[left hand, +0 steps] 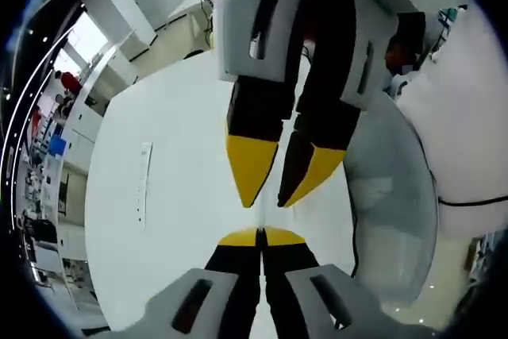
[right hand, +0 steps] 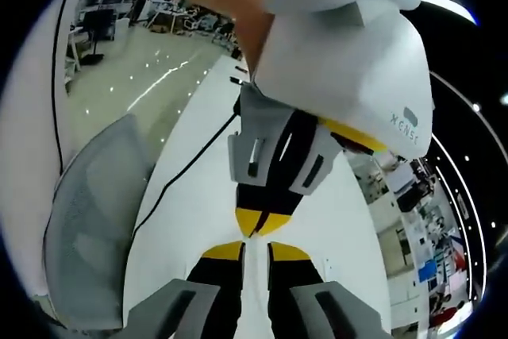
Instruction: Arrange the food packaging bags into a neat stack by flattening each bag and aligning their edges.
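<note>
Over the bare white table (left hand: pixel 175 220), where no packaging bag can be made out with any certainty, the left gripper (left hand: pixel 260 234) has its yellow-tipped jaws pressed together on nothing, while the right gripper (right hand: pixel 255 250) faces it tip to tip, jaws slightly parted and empty.

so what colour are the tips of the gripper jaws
Yellow tips on black jaws, best seen in the left gripper view on the right gripper.

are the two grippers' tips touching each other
Apart. In the left gripper view, white table shows between the left gripper and the right gripper tips pointing at it. The right gripper view shows a similar gap.
</note>
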Motion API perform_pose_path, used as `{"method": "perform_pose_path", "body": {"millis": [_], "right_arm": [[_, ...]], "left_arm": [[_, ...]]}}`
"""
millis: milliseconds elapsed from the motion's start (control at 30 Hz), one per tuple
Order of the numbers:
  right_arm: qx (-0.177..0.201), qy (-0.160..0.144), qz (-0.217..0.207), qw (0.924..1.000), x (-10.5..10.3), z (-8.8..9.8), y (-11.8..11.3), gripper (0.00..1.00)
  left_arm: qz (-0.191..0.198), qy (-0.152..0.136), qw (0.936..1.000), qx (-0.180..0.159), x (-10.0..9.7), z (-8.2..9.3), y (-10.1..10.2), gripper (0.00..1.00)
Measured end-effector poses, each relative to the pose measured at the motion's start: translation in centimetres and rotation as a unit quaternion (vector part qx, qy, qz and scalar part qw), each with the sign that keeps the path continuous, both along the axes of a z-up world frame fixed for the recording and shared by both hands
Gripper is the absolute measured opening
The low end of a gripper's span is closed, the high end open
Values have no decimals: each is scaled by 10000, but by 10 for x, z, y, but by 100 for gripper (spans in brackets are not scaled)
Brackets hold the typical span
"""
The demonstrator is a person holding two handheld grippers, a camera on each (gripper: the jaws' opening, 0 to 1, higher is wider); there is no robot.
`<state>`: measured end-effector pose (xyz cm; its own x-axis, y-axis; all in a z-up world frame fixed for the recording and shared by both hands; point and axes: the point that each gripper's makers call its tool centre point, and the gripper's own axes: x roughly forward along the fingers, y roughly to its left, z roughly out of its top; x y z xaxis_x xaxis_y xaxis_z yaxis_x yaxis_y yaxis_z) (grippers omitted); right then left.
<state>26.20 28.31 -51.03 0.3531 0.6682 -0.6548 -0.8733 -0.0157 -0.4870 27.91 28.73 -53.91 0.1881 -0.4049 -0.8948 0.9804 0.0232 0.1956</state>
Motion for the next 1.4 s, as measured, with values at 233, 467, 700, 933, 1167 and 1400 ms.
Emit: {"method": "perform_pose_path", "body": {"millis": [233,467,700,933,1167,1400], "right_arm": [[-13,26,-1,10000,3,-3,3,5],[2,59,-6,10000,3,-6,6,3],[-2,81,-15,10000,5,-9,6,3],[-21,124,-37,9999,5,-13,6,2],[-27,147,-45,9999,6,-16,8,2],[-28,153,-32,9999,6,-17,9,1]], "left_arm": [[7,5,10000,-1,1,-1,1,0],[-4,9,10000,-20,-1,0,-2,0],[-10,14,10000,-28,-1,0,-1,0],[-3,28,10000,-40,-2,0,-2,0],[-14,30,10000,-60,-3,1,-5,0],[-14,38,10000,-56,-3,0,-5,0]]}}
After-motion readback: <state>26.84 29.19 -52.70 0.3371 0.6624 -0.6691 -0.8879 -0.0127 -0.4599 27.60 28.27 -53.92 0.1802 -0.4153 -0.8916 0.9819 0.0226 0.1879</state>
